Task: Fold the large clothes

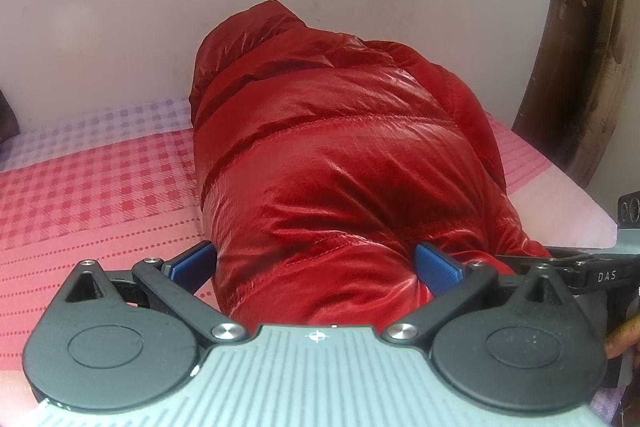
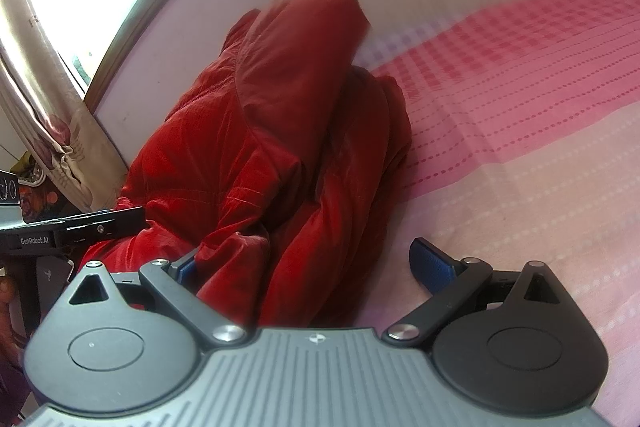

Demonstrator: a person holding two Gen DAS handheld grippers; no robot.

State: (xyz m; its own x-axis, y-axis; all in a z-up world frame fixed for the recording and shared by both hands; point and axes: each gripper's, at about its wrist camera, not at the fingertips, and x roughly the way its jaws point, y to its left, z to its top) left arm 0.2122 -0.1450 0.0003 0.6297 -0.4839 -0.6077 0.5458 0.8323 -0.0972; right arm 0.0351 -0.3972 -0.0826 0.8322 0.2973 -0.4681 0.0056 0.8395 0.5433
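A shiny red puffer jacket point(image 1: 332, 163) lies bunched lengthwise on the pink checked bed sheet point(image 1: 100, 195). My left gripper point(image 1: 316, 267) is open wide, its blue pads either side of the jacket's near end, which bulges between them. In the right wrist view the same jacket point(image 2: 256, 147) is heaped with folds. My right gripper point(image 2: 308, 267) is open too. Its left pad point(image 2: 186, 269) is against a red fold and its right pad point(image 2: 434, 267) is over bare sheet. The other gripper point(image 2: 72, 227) shows at the left edge.
A pale wall point(image 1: 120, 27) runs behind the bed with a dark wooden frame point(image 1: 576, 67) at the right. A curtain point(image 2: 48, 99) and a bright window are at the left in the right wrist view. The bed sheet point(image 2: 520, 107) stretches to the right.
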